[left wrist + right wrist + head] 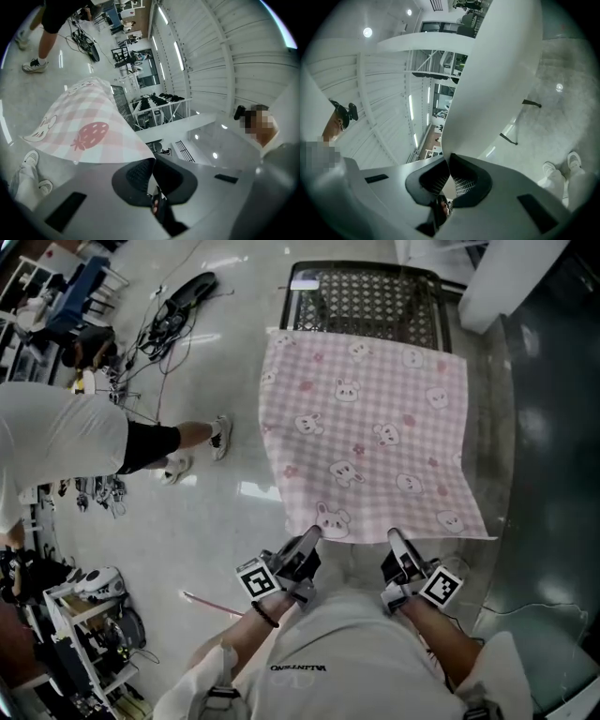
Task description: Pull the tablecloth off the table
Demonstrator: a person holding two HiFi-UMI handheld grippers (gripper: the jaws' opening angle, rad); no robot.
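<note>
Currently: tablecloth (pixel 366 442), light, limp, probably slippery; your left gripper (pixel 312 534) and right gripper (pixel 393 536) each pinch a near corner.

Floor (pixel 225 512) was pale and glossy, with glare spots on it. A tangle of cables (pixel 173 315) lay far left, a cluttered rack (pixel 84 615) near left. Darker grey flooring (pixel 553 456) ran down the right. Walls (pixel 201 51) were white ribbed panels with strip lights (pixel 178 49).
</note>
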